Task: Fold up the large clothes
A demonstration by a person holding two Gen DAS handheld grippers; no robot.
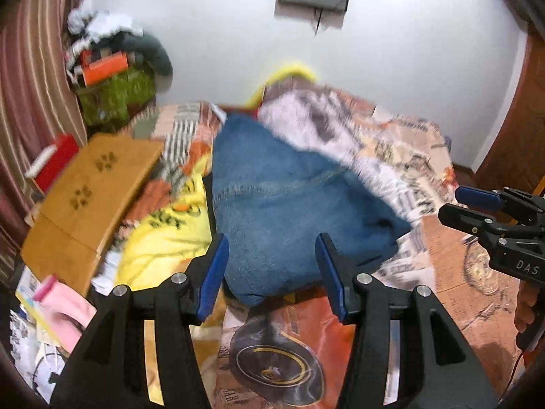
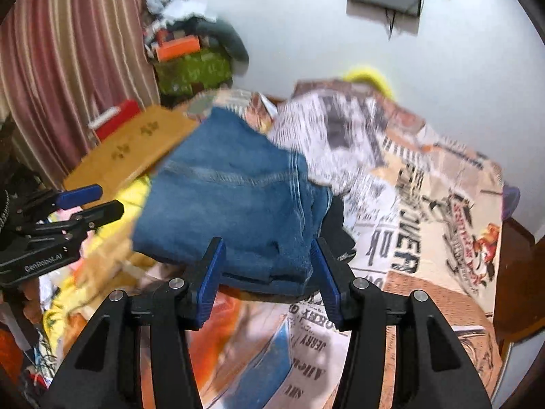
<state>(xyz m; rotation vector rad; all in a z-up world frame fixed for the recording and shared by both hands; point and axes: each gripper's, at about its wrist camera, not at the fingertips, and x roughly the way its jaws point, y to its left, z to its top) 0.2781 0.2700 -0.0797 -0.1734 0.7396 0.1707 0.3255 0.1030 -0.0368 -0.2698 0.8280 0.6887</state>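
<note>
Both grippers tilt downward over the folded jeans (image 1: 289,204) lying on the printed bedspread (image 1: 442,272). The left gripper (image 1: 272,266) and right gripper (image 2: 267,269) stand part-open, holding nothing.

Left black two-finger gripper with blue pads (image 1: 272,266): jaws parted, nothing between the pads, tilted downward. Right black two-finger gripper with blue pads (image 2: 267,269): jaws likewise parted, pads clear of any object, tilted downward. Both grippers sit side by side, apart, each visible in the other's view.
</note>
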